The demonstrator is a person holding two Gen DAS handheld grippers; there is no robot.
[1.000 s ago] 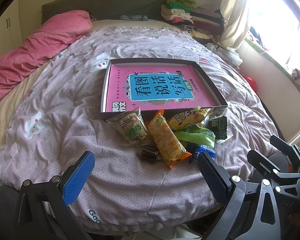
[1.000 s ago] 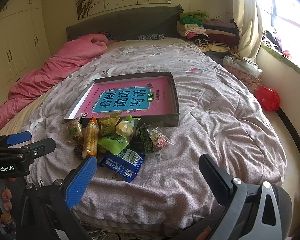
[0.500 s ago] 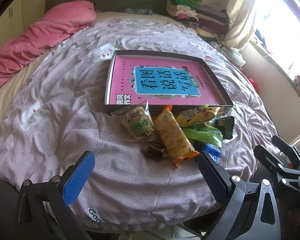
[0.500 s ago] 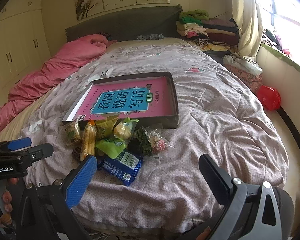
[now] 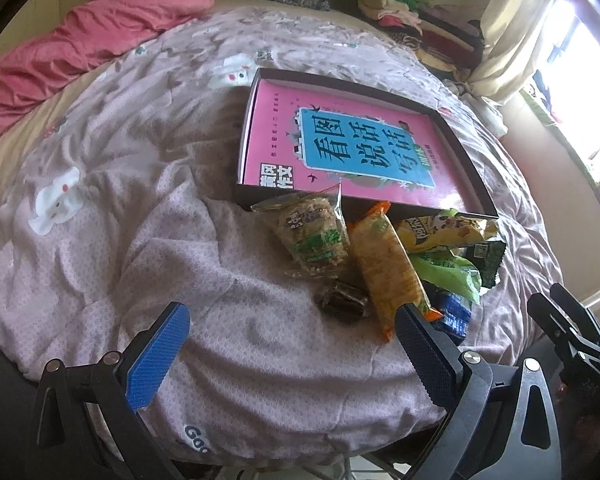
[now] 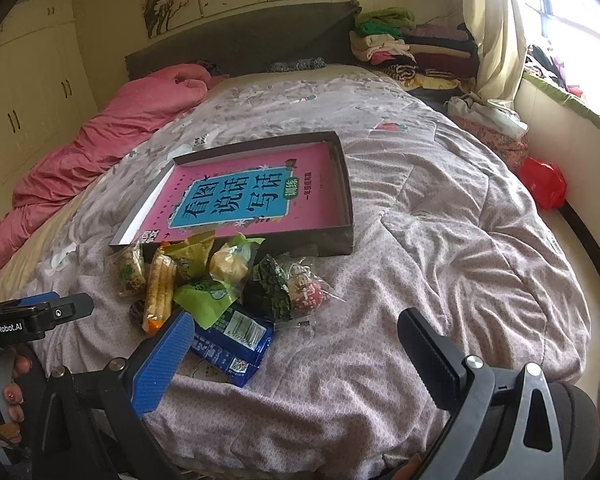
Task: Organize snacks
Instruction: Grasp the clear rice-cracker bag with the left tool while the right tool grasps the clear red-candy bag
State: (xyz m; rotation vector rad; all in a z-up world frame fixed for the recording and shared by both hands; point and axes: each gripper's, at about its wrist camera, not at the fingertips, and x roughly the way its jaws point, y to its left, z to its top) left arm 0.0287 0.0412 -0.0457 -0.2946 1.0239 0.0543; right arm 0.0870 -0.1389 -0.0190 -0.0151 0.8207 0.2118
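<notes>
My left gripper [image 5: 288,344] hangs with its jaws spread wide and empty over the quilt [image 5: 112,240]. Just ahead, the snack pile sits against the near wall of the box [image 5: 476,184]: a clear rice-cracker pack [image 5: 312,232], then the orange pack [image 5: 388,268], its long axis running from the box toward me. A small dark sweet [image 5: 342,300], I think, lies beside it. My right gripper [image 6: 296,344] is equally wide, nothing held, its left pad over the blue pack [image 6: 232,340].
</notes>
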